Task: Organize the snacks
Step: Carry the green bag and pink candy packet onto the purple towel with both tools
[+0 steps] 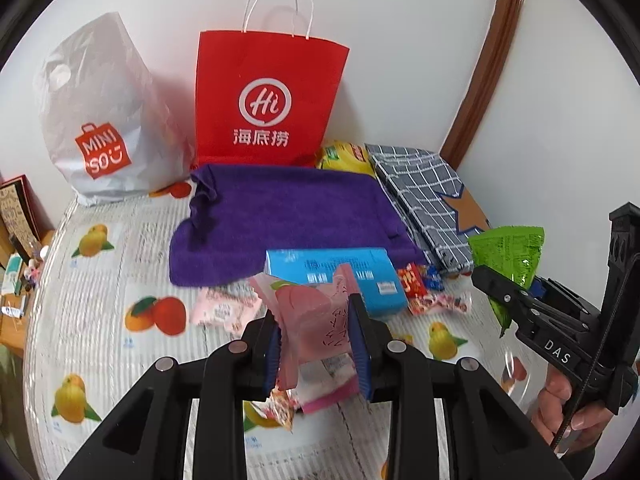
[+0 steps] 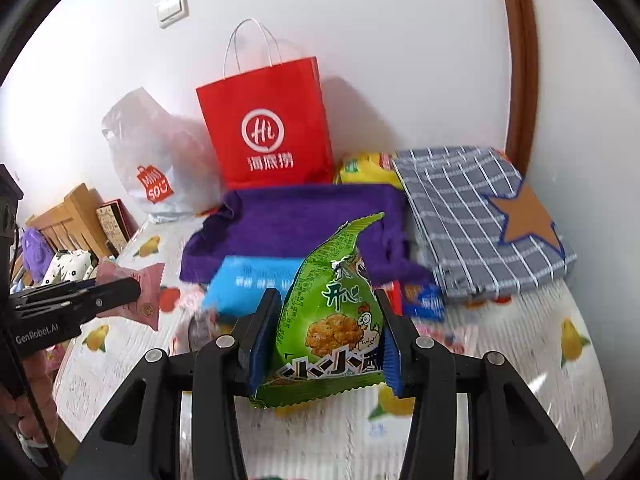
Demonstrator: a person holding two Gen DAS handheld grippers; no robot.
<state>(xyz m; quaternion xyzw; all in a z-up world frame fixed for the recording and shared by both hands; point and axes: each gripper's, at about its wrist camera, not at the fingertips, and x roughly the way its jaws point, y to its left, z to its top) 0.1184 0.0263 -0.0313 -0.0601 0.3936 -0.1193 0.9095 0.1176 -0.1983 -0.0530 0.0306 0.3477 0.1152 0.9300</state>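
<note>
Both tools loaded above the bench.
Left tool (image 1: 316, 344) points forward, clamping a pink packet (image 1: 316, 320); right tool (image 2: 324, 340), beside it, clamps an upright green packet (image 2: 332, 312) above the blue box (image 2: 248, 284).

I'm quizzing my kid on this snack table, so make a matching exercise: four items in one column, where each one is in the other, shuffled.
Items:
1. green snack packet
2. pink snack packet
3. red paper bag
4. blue box

Places:
A. standing against the wall
B. in the left gripper
C. lying at the purple towel's front edge
D. in the right gripper

Pairs: 1-D, 2-B, 3-A, 4-C
</note>
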